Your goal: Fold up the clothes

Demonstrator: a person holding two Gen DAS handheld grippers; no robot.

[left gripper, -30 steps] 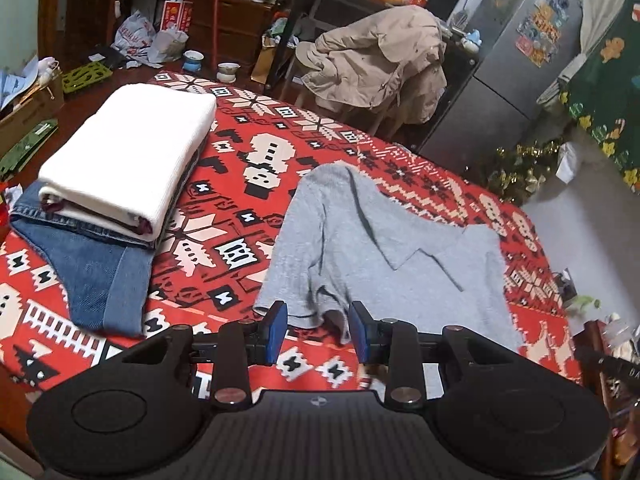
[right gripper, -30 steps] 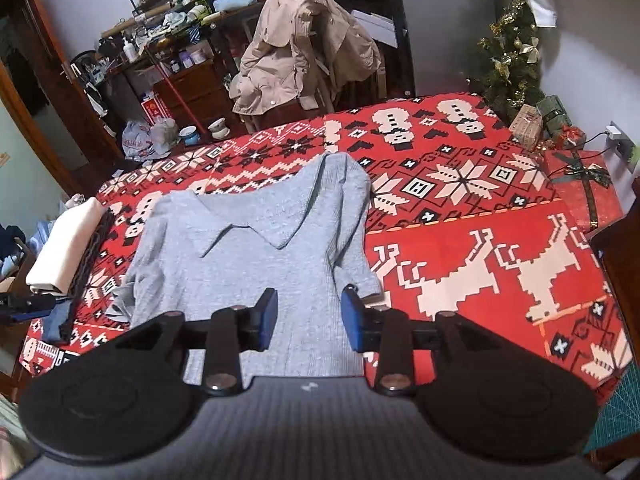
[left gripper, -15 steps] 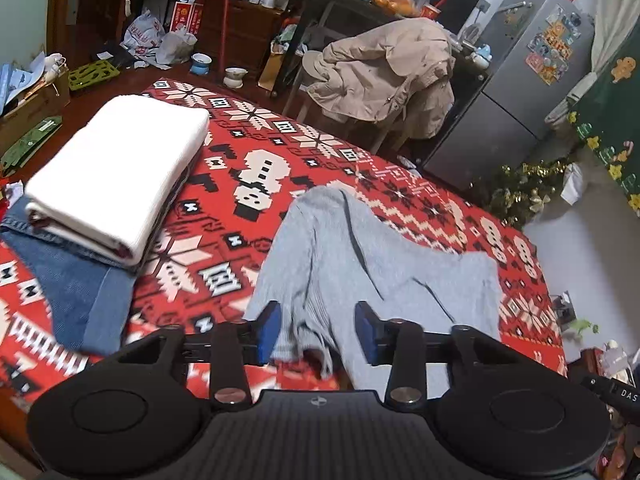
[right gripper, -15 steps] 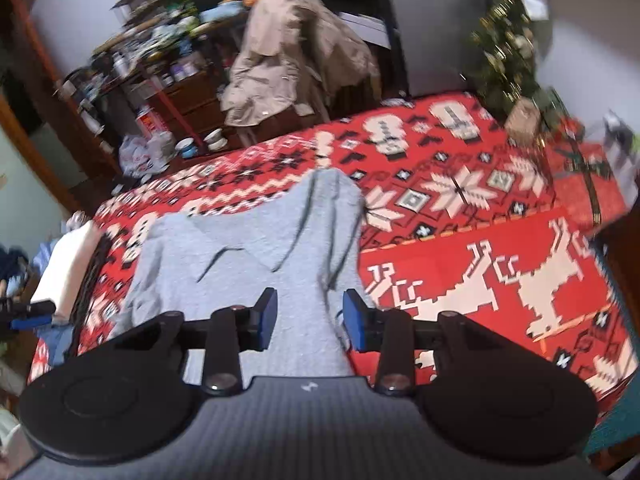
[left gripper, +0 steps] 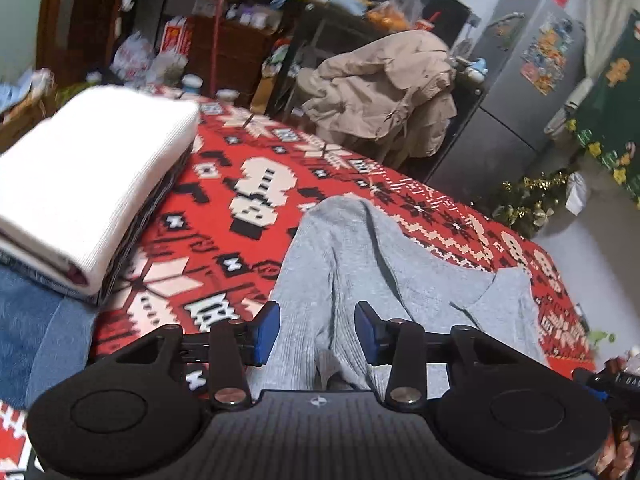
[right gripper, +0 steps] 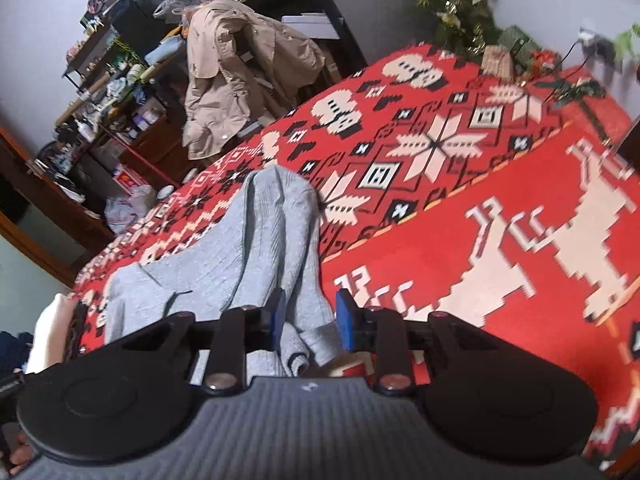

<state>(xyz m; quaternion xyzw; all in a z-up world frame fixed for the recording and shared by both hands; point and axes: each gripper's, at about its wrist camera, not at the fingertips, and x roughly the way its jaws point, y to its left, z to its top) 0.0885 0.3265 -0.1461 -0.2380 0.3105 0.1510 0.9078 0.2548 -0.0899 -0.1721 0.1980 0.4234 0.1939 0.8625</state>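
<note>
A: What is the biggest thing here?

B: The red blanket [left gripper: 248, 216] with white snowflakes and reindeer. It covers the whole surface under the clothes; what is under it I cannot tell.

A: And the piece to fold?

B: A grey shirt [left gripper: 360, 264] with a collar. It lies on the blanket, bunched into long ridges, with one end pulled away toward the far side.

A: Where is it relative to the left hand-held gripper [left gripper: 316, 332]?

B: Its near part lies directly between the two blue pads. The pads stand apart on both sides of the ribbed cloth and do not press it, so this hand-held gripper is released.

A: And the right hand-held gripper [right gripper: 308, 320]?

B: In the right wrist view the shirt's [right gripper: 264, 248] near corner, a crumpled sleeve or hem, lies between the pads. The jaws are closing at this moment. The left pad is very near the cloth, but I see a gap on the right side, so it is not yet grasping.

A: Other things?

B: At the left, a folded white cloth [left gripper: 88, 184] lies on top of blue jeans [left gripper: 36, 320], well apart from the shirt. Behind the blanket, a beige jacket [left gripper: 384, 92] hangs over a chair.
</note>
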